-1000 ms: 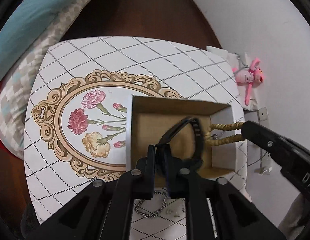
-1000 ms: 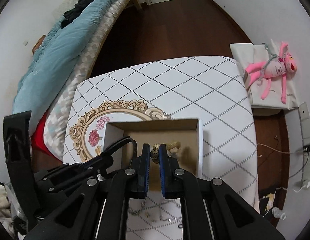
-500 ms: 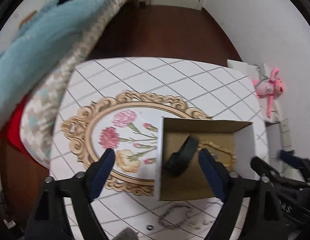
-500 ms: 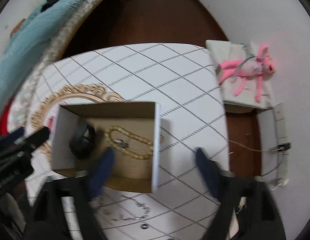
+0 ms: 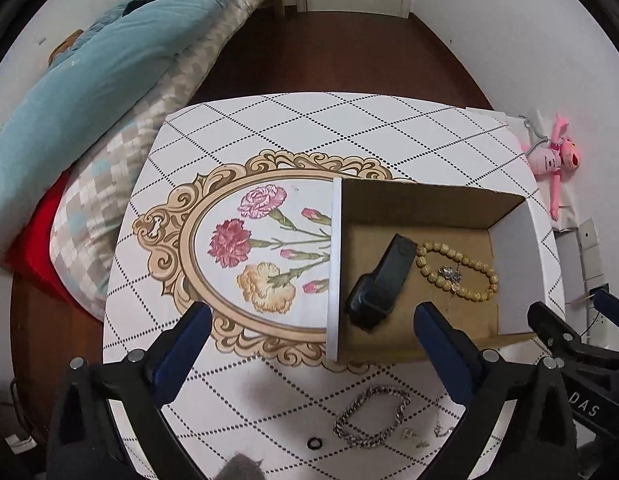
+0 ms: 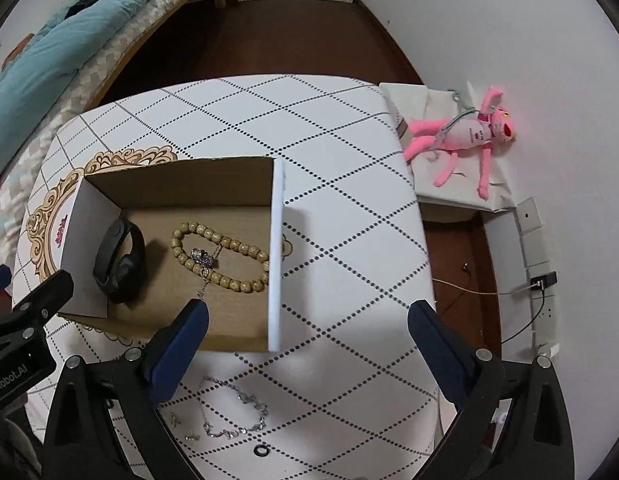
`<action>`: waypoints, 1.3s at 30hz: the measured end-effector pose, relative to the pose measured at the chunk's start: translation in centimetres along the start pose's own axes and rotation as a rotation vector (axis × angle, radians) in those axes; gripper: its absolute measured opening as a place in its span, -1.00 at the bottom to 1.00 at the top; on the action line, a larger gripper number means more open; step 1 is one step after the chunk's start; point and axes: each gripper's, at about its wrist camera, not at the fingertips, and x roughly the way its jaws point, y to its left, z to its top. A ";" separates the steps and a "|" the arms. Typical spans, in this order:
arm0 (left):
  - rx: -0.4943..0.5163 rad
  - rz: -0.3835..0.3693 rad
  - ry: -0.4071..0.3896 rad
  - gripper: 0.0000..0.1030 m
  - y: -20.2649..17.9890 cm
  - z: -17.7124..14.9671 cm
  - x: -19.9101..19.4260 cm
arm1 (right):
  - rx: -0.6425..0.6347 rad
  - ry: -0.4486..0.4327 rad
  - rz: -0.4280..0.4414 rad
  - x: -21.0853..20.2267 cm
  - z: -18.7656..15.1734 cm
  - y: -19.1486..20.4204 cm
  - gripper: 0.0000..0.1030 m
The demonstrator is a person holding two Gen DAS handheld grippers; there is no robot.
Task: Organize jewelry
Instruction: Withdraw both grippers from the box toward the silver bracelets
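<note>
Inside the cardboard box point(image 5: 413, 200) lie a black wristband point(image 5: 379, 282) and a tan bead bracelet point(image 5: 457, 270) with a small silver piece on it. Both the left gripper point(image 5: 309, 344) and right gripper point(image 6: 305, 334) hang spread wide, holding nothing. Near them, a silver chain point(image 5: 371, 416) and a black ring point(image 5: 314, 443) rest on the table point(image 5: 309, 128).

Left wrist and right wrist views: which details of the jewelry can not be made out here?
- Small pieces beside the chain bracelet, left wrist view: too small to identify.
- Silver piece on the bead bracelet, right wrist view: too small to name.
- Thin chain, right wrist view: the right claw covers its left end.
</note>
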 end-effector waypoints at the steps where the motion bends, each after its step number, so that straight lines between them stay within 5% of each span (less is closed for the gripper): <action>1: -0.003 -0.001 -0.005 1.00 0.0 -0.2 -0.3 | 0.004 -0.009 -0.004 -0.5 -0.1 -0.2 0.96; 14: 0.006 -0.012 -0.159 1.00 -0.3 -2.6 -8.0 | 0.037 -0.185 -0.021 -9.4 -2.9 -1.6 0.96; 25: -0.009 -0.035 -0.232 1.00 0.3 -4.4 -12.9 | 0.084 -0.289 0.049 -15.4 -5.4 -2.3 0.96; 32: -0.033 0.028 -0.192 1.00 1.7 -6.7 -10.2 | 0.100 -0.194 0.099 -11.4 -7.7 -2.5 0.95; 39: -0.069 0.066 -0.059 0.99 4.1 -10.0 -3.0 | 0.129 -0.022 0.171 -2.2 -9.9 -2.2 0.54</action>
